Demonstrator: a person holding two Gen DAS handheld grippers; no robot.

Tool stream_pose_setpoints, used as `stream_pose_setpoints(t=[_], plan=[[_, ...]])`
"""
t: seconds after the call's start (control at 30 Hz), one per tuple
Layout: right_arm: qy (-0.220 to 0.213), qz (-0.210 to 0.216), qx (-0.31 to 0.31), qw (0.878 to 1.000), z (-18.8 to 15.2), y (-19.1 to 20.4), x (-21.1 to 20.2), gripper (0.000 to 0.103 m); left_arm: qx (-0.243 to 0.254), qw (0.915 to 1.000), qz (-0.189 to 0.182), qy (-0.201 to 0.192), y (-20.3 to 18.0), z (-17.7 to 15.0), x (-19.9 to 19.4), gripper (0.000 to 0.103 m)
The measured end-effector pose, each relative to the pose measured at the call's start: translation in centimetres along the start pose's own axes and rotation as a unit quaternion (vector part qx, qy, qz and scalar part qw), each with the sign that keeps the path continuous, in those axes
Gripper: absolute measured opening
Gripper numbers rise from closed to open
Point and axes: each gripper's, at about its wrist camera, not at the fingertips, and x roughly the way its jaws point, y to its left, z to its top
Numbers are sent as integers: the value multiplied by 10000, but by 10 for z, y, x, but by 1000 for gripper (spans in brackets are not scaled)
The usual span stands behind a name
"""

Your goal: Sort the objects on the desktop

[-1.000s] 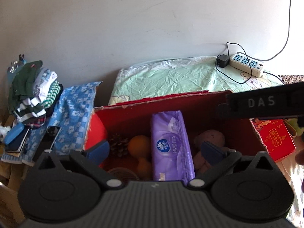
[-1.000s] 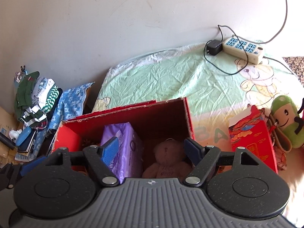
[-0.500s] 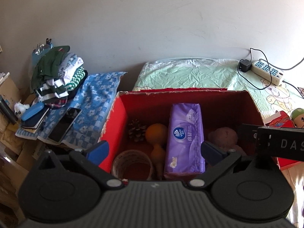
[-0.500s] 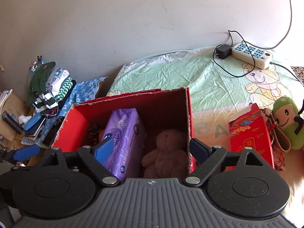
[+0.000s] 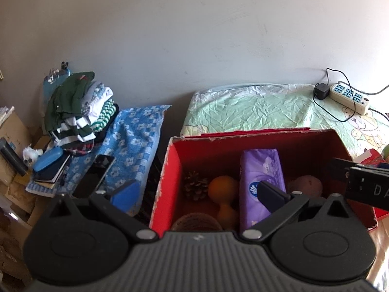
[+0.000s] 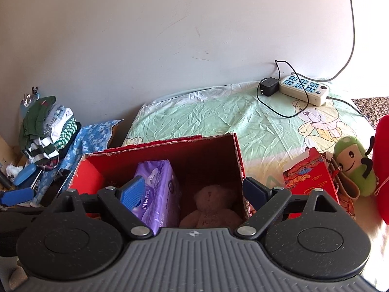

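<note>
Right wrist view: right gripper hovering over red box, fingers spreading wide, gripping nothing; green plush toy lying upright on bed, rightward, nearer right hand; left gripper spread, empty.

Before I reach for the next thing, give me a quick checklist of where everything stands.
1. Right gripper empty, jaws just opened wide: ok.
2. Left gripper open and empty: ok.
3. Teddy bear inside the red box: ok.
4. Purple tissue pack in the box beside the orange dumbbell and pine cone: ok.
5. Green plush toy and red gift bag outside the box: not ok.
6. Room left in the box: cannot tell.
</note>
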Motion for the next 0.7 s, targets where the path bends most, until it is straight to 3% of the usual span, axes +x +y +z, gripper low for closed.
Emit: stream_pose_setpoints(t=[0.1, 0.3, 0.7], plan=[[106, -192, -36, 9998, -6, 3, 6, 88, -71, 10000, -21, 48, 11, 2, 4, 102], [308, -70, -88, 9995, -16, 18, 12, 88, -86, 9998, -122, 90, 23, 3, 12, 102], [247, -420, -14, 9988, -6, 22, 13, 87, -161, 9990, -398, 128, 26, 4, 23, 102]])
